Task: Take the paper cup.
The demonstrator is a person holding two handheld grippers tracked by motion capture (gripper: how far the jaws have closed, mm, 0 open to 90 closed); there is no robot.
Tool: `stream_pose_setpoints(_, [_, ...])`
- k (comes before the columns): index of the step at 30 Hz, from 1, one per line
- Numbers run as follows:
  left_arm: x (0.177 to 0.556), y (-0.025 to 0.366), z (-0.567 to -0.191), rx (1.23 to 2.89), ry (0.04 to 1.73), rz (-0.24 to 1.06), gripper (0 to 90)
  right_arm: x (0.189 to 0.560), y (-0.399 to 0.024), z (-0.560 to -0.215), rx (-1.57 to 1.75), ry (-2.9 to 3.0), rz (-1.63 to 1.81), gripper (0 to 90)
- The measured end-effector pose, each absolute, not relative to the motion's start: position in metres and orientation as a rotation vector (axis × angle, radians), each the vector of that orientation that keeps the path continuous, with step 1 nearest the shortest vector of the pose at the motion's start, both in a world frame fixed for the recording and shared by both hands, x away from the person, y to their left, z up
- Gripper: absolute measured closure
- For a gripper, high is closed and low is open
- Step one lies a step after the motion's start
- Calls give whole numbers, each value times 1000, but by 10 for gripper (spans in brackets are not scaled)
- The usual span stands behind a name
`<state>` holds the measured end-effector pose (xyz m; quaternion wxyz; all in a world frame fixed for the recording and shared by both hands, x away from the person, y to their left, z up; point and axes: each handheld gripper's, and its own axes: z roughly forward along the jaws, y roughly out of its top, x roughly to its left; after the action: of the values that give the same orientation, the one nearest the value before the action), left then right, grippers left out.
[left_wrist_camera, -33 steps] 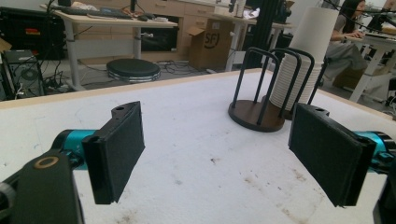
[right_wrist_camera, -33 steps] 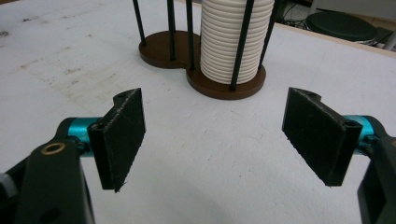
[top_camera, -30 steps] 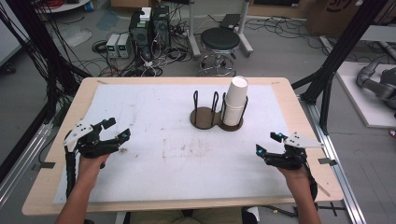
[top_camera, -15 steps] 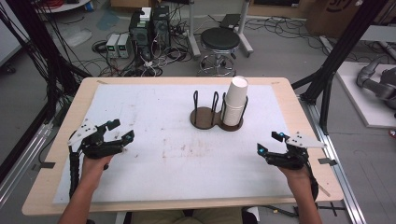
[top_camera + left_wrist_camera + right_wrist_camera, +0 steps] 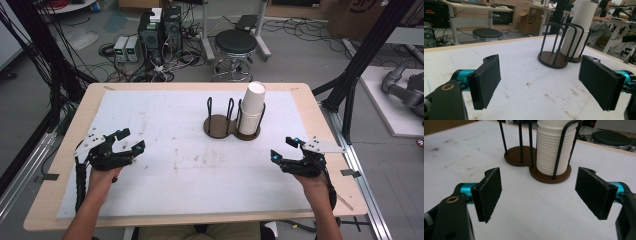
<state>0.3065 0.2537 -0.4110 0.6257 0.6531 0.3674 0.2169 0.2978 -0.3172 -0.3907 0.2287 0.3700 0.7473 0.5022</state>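
Both tools, left [image 5: 131,140] and right [image 5: 283,148], gaping (nothing held); cup stack [image 5: 252,109] in holder [image 5: 220,125].

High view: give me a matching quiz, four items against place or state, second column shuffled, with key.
Items:
1. cup stack
2. left tool
3. right tool
4. stool

Places or states:
A. on the floor beyond the table's far edge
B. open, empty, near the table's right edge
C. upright in the right-hand bay of the wire holder
D. open, empty, near the table's left edge

Pairs: 1-C, 2-D, 3-B, 4-A
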Motion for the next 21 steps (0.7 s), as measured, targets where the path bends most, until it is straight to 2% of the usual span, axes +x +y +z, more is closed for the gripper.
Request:
stream_pose_setpoints(7, [307, 252, -411, 1491, 836, 495, 177, 306, -312, -375, 1008, 2053, 1404, 209])
stream_pose_setpoints(21, [307, 250, -411, 1495, 817, 482, 176, 344, -285, -332, 932, 2109, 1371, 205])
